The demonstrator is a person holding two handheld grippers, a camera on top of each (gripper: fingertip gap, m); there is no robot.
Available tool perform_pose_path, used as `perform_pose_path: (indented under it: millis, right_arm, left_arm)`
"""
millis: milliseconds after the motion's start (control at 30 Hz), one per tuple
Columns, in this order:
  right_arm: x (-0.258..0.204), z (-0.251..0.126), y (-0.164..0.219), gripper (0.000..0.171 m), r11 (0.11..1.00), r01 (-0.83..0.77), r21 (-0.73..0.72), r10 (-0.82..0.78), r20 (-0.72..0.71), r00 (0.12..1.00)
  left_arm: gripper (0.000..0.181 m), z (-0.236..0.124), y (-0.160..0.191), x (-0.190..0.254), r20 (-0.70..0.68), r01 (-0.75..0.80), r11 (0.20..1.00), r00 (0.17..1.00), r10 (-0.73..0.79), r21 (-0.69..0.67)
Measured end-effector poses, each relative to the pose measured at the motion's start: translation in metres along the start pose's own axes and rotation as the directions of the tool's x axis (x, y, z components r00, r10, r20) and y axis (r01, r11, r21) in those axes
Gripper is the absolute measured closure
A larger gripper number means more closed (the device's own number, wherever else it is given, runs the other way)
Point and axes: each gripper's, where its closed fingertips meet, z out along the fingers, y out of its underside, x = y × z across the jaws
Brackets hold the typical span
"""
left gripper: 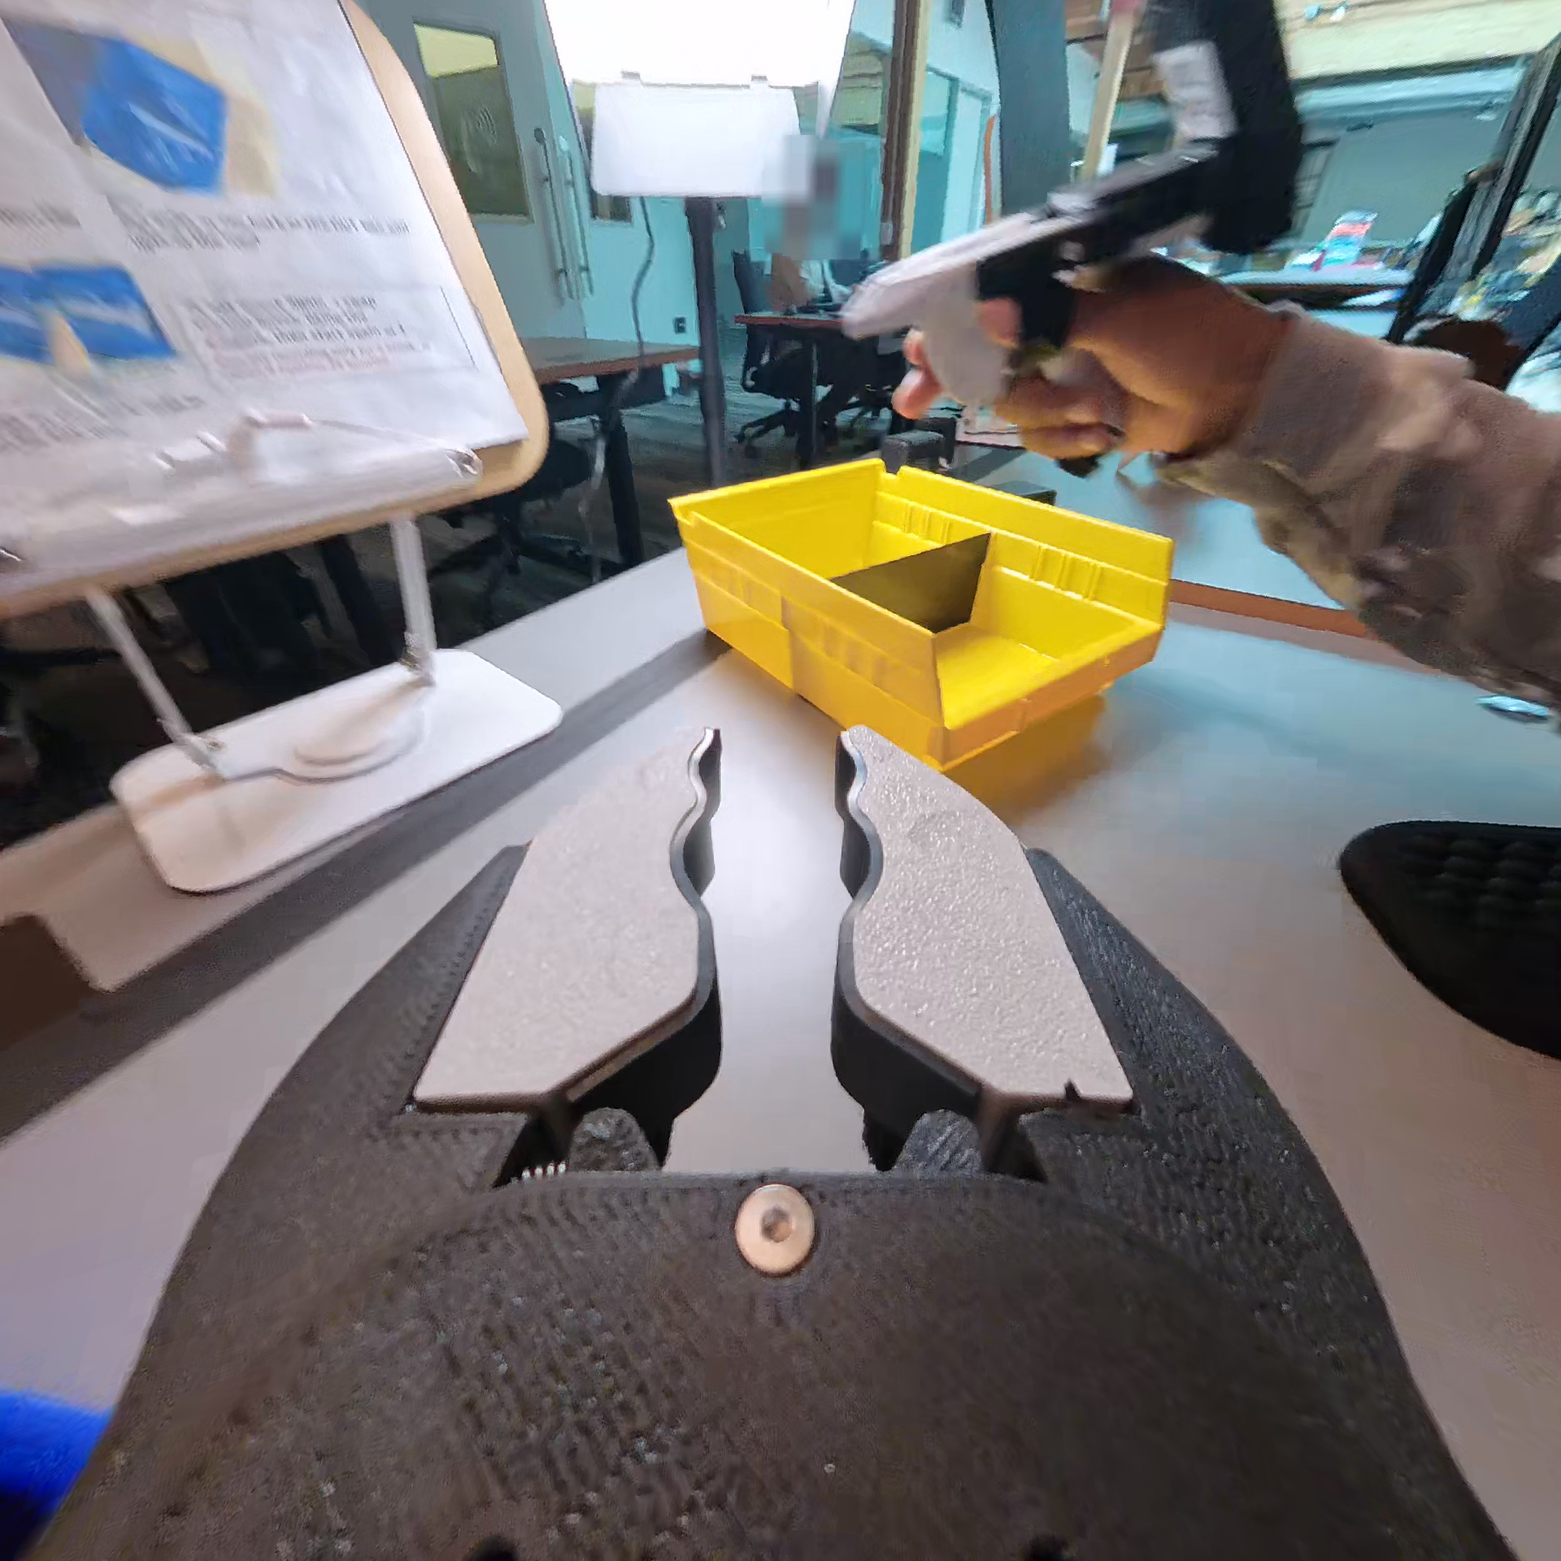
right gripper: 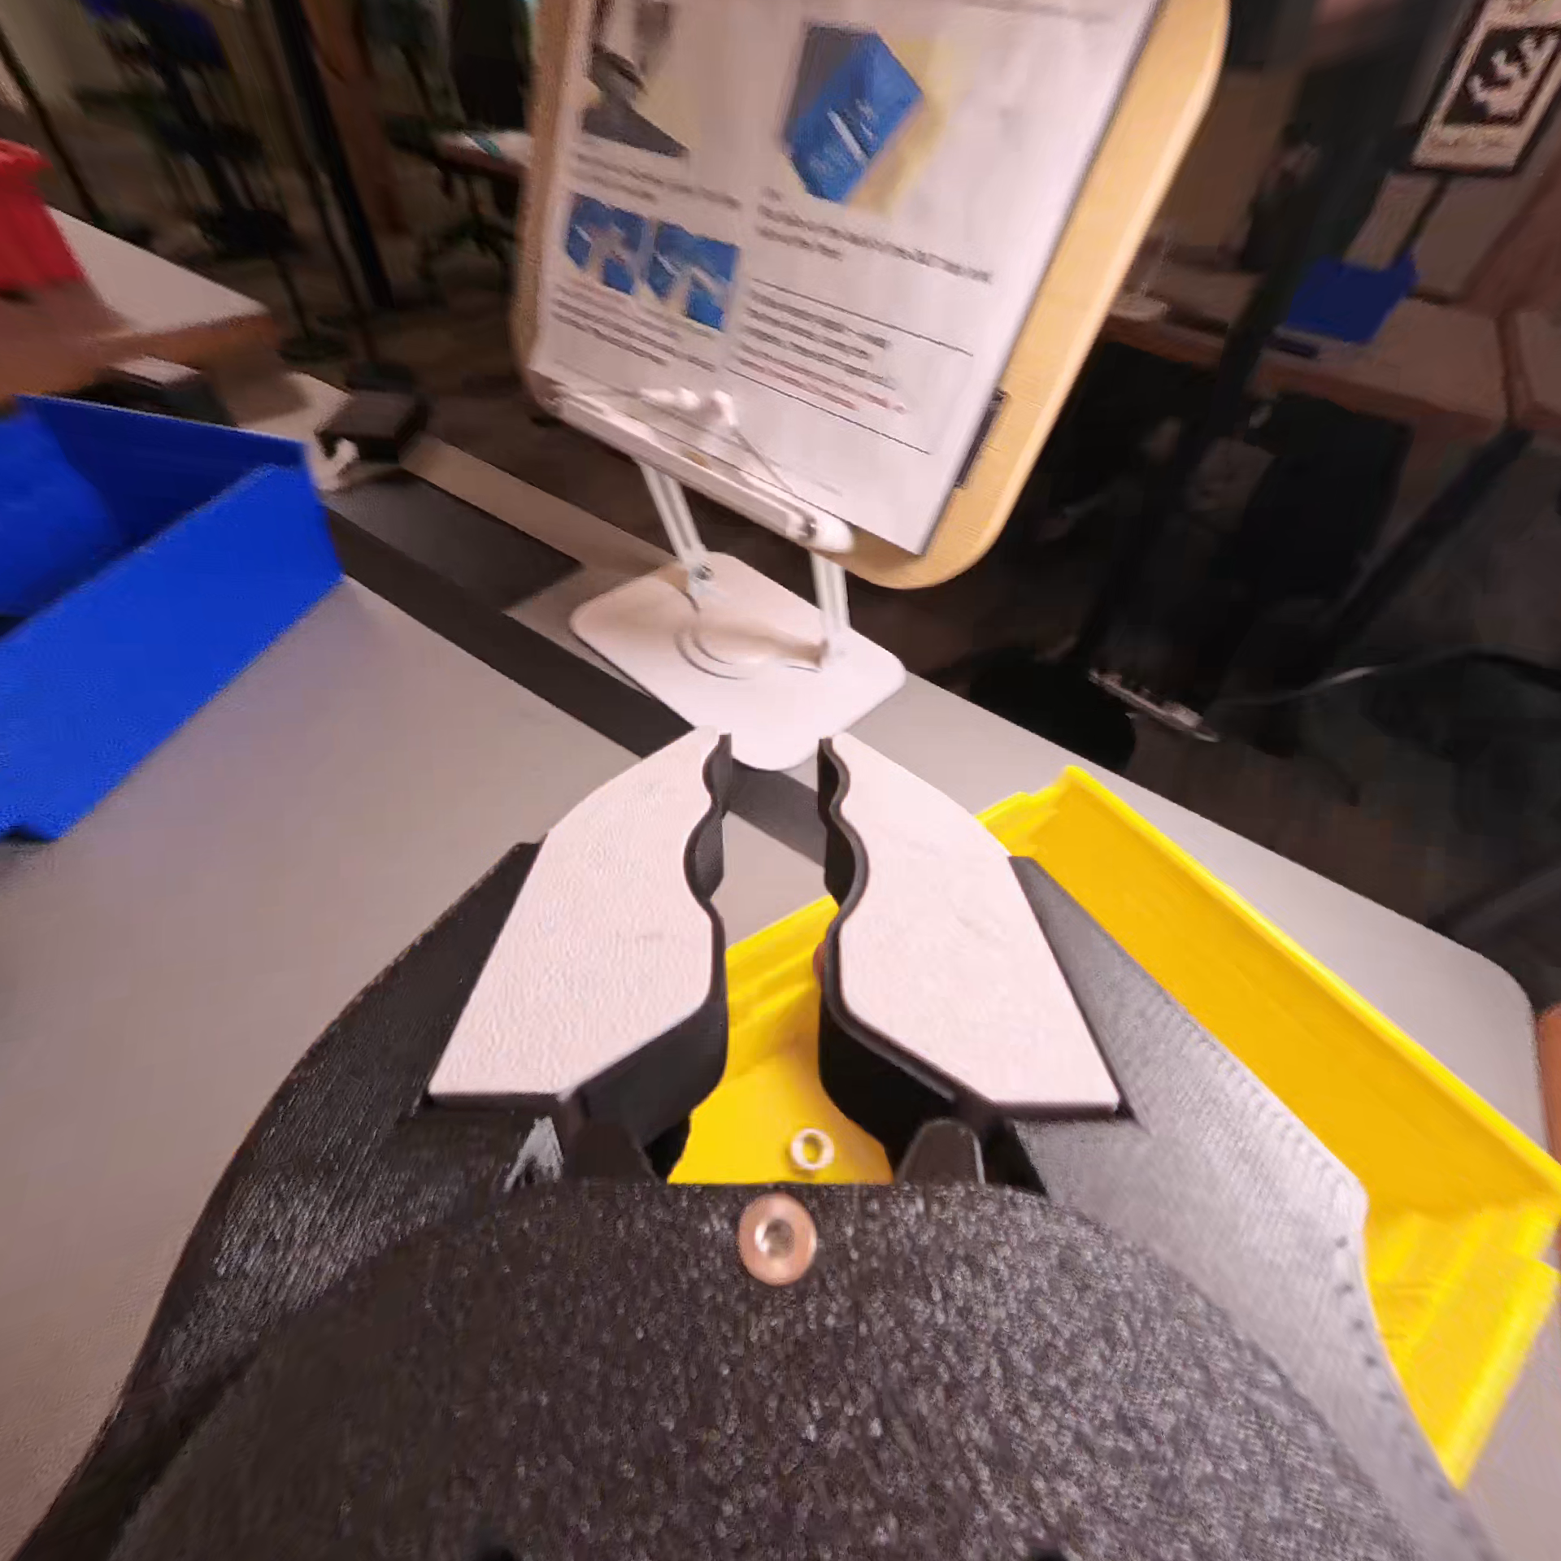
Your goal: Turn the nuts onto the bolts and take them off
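**Both grippers empty over the grey table, one nut in the yellow bin**

Furthest left in your right wrist view sits a blue bin point(right gripper: 160, 591) on the grey table point(right gripper: 296, 845). Next comes the document stand point(left gripper: 338, 760), its white base on the table and a printed sheet point(left gripper: 253, 279) clipped to its board.

Your left gripper point(left gripper: 777, 760) hangs above bare tabletop; its jaws are parted with nothing between them. Just beyond its tips stands the yellow bin point(left gripper: 845, 591), with a black divider point(left gripper: 921, 579) across its middle.

Your right hand point(left gripper: 1123, 363) carries the right gripper point(right gripper: 770, 756) above that bin's near corner. Its jaws are likewise released and hold nothing. Below the gap between them, a small silver nut point(right gripper: 811, 1150) lies on the bin floor, close to the wall. No bolt can be made out in either view.

At far right, a black mat point(left gripper: 1470, 921) rests on the table.
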Motion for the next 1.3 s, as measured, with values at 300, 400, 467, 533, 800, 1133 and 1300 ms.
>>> perform_pose_path:
  millis: [300, 400, 467, 533, 800, 1133, 1300]
  right_arm:
    - [-0.140, -0.060, 0.049, 0.150, 0.994, -0.046, 0.098, 0.023, 0.220, 0.975]
    - [-0.158, -0.059, 0.070, 0.149, 0.995, 0.028, 0.095, -0.047, 0.202, 0.978]
    - [-0.167, -0.056, 0.075, 0.149, 0.992, 0.062, 0.114, -0.084, 0.203, 0.976]
    - [-0.175, -0.052, 0.079, 0.149, 0.990, 0.074, 0.119, -0.099, 0.220, 0.970]
    - [-0.184, -0.046, 0.102, 0.150, 0.994, 0.088, 0.072, -0.103, 0.257, 0.961]
    - [-0.182, -0.049, 0.105, 0.152, 0.994, 0.085, 0.069, -0.100, 0.253, 0.962]
    - [-0.183, -0.050, 0.102, 0.152, 0.994, 0.082, 0.078, -0.099, 0.248, 0.964]
  left_arm:
    - [0.153, -0.099, -0.032, -0.174, 0.335, 0.109, 0.936, 0.942, 0.009, -0.333]
    - [0.153, -0.129, 0.024, -0.236, 0.452, 0.309, 0.770, 0.892, -0.031, -0.558]
    - [0.151, -0.144, 0.065, -0.254, 0.500, 0.435, 0.627, 0.862, -0.082, -0.646]
    - [0.149, -0.152, 0.097, -0.264, 0.538, 0.501, 0.520, 0.838, -0.090, -0.692]
    - [0.143, -0.148, 0.168, -0.261, 0.633, 0.660, 0.250, 0.751, -0.188, -0.709]
    - [0.157, -0.158, 0.175, -0.270, 0.652, 0.657, 0.229, 0.751, -0.110, -0.718]
    - [0.157, -0.157, 0.140, -0.272, 0.584, 0.556, 0.391, 0.810, -0.054, -0.734]
